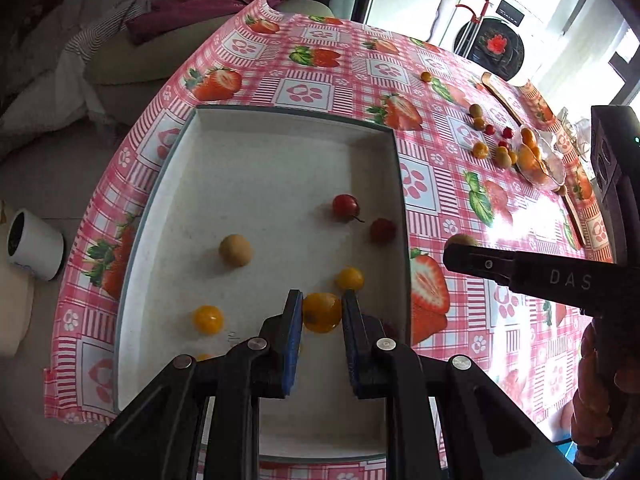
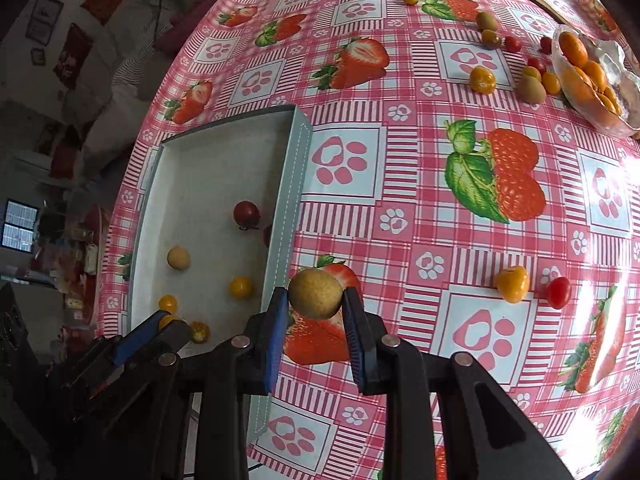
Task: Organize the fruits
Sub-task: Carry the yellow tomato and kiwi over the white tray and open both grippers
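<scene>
Pink checked oilcloth (image 2: 400, 168), printed with strawberries and paw marks, covered the surface you worked on. Your left claw (image 1: 321, 312) was closed on an orange fruit (image 1: 321, 313) above the near end of the white tray (image 1: 280, 152). Your right claw (image 2: 316, 300) was gripping a tan round fruit (image 2: 315, 293) over the cloth, just right of the tray's right wall.

Inside the tray you had five loose fruits in the left wrist view: two red tomatoes (image 1: 345, 208), one tan ball (image 1: 235, 250) and two yellow ones (image 1: 349, 279).

On the cloth to the right lay one orange fruit (image 2: 512, 283) beside one red tomato (image 2: 559, 292). At the far right, a clear glass bowl (image 2: 612, 120) held several orange fruits, too overlapped to count. A loose cluster (image 2: 508, 64) of small green, orange and red fruits lay beside it.

Beyond the far edge you had a sofa with crumpled clothes (image 1: 192, 12), and at the far right a washing machine (image 1: 496, 48). One white cup (image 1: 34, 244) stood on the floor to the left.
</scene>
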Demonstrator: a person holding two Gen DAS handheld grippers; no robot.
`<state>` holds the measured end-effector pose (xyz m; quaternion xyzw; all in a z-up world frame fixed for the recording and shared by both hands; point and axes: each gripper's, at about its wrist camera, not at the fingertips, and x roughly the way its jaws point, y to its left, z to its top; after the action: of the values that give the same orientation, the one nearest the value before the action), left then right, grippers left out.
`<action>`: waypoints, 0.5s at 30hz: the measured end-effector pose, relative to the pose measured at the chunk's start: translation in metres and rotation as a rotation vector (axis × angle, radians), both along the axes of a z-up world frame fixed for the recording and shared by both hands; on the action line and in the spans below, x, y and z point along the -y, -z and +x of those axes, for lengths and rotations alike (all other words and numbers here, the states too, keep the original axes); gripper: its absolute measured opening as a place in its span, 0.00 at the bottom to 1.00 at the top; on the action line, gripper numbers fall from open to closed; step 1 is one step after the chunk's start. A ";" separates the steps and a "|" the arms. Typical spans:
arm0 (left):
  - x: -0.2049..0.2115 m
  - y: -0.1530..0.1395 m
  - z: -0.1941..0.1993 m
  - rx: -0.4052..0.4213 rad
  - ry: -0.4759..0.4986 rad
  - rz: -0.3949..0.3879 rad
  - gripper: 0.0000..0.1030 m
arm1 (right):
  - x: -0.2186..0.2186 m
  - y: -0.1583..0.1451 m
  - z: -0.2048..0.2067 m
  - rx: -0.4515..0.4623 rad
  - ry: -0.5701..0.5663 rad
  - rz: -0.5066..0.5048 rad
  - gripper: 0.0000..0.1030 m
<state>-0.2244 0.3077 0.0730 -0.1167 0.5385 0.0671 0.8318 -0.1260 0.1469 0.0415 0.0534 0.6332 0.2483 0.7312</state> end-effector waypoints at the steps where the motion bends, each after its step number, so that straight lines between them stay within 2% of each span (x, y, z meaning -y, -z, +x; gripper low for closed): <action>1: -0.009 0.000 0.001 0.002 -0.016 0.011 0.20 | -0.008 0.000 0.001 0.000 -0.011 0.005 0.29; 8: -0.059 0.017 0.014 -0.015 -0.108 0.068 0.20 | -0.057 0.012 0.002 -0.014 -0.077 -0.003 0.30; 15: -0.074 0.036 0.019 -0.050 -0.139 0.093 0.20 | -0.070 0.013 0.008 0.003 -0.079 -0.025 0.30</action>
<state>-0.2057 0.3818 0.0366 -0.1131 0.5458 0.1526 0.8161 -0.1175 0.2170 0.0282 0.0189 0.6368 0.2690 0.7223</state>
